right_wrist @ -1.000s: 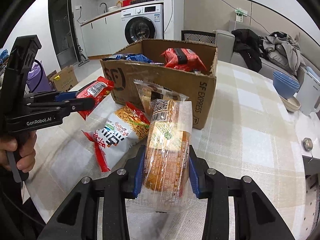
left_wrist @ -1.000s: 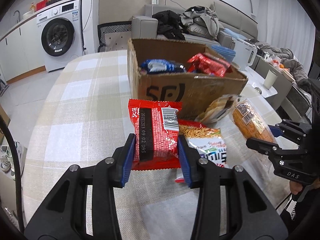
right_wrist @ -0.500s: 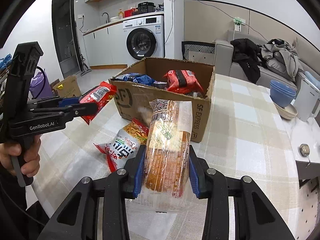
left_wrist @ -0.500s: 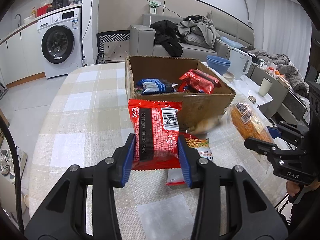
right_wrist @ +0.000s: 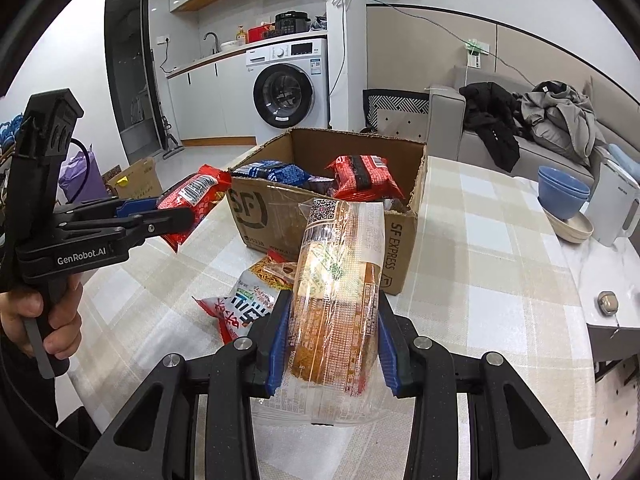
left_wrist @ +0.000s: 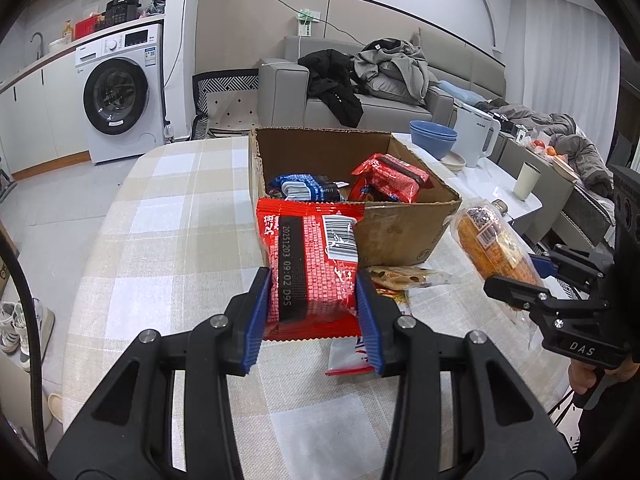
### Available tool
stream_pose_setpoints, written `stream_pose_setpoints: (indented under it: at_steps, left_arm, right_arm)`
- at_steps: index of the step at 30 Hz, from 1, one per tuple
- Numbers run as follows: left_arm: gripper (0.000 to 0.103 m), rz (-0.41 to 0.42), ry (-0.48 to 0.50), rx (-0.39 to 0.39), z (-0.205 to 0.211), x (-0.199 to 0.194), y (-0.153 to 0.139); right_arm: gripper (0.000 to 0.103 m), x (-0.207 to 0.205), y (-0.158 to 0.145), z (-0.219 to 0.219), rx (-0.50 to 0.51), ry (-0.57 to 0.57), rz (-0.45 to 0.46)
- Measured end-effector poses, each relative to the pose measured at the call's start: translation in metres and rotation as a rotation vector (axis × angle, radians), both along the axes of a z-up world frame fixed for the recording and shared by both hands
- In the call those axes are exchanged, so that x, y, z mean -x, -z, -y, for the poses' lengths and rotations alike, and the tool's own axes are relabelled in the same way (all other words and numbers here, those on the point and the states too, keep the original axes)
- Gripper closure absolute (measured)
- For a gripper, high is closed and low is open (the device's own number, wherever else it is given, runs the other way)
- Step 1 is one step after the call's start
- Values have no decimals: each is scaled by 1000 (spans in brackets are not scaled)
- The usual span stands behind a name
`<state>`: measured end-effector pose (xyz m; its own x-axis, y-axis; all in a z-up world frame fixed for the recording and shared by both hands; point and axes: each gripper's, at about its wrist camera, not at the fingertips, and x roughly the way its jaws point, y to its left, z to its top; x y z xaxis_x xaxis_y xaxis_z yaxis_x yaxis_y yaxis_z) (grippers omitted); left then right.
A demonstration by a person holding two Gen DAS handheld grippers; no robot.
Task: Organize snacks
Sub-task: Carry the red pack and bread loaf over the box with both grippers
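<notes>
Both claws are loaded above the checked worktop [left_wrist: 168,240]. The left claw [left_wrist: 312,312] has its blue pads pressed against the sides of a red snack packet [left_wrist: 312,264], barcode and date strip facing the camera, the packet held up in front of the near wall of the cardboard box [left_wrist: 400,232]. The right claw [right_wrist: 332,344] is clamped on a long bread loaf in clear wrap [right_wrist: 340,280], label end pointing toward the box, held clear of the worktop near the box's front corner. Inside the open box lie a blue packet [left_wrist: 308,188] and a red packet [left_wrist: 388,178], side by side. On the worktop just in front of the box, under the two raised snacks, a noodle snack bag [right_wrist: 248,300] lies flat, with a small clear-wrapped snack [left_wrist: 404,274] beside it. Blue bowls [right_wrist: 562,192] and a white kettle [right_wrist: 616,204] stand off to the right of the box, well apart from it.
</notes>
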<state>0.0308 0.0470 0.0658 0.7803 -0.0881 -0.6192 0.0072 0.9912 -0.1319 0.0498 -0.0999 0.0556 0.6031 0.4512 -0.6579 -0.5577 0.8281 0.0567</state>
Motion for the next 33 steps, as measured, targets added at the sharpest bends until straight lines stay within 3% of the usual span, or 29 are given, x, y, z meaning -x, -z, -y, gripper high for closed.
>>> stream_pose_setpoints:
  at_steps: [11, 20, 33]
  left_arm:
    - [65, 32, -1, 34, -8, 9, -29]
    - [65, 41, -5, 9, -4, 2, -44]
    - [65, 22, -5, -10, 10, -45, -57]
  right_arm:
    - [64, -13, -10, 6, -39, 19, 1]
    - [64, -29, -21, 5, -58, 28, 14]
    - [64, -53, -38, -9, -51, 32, 20]
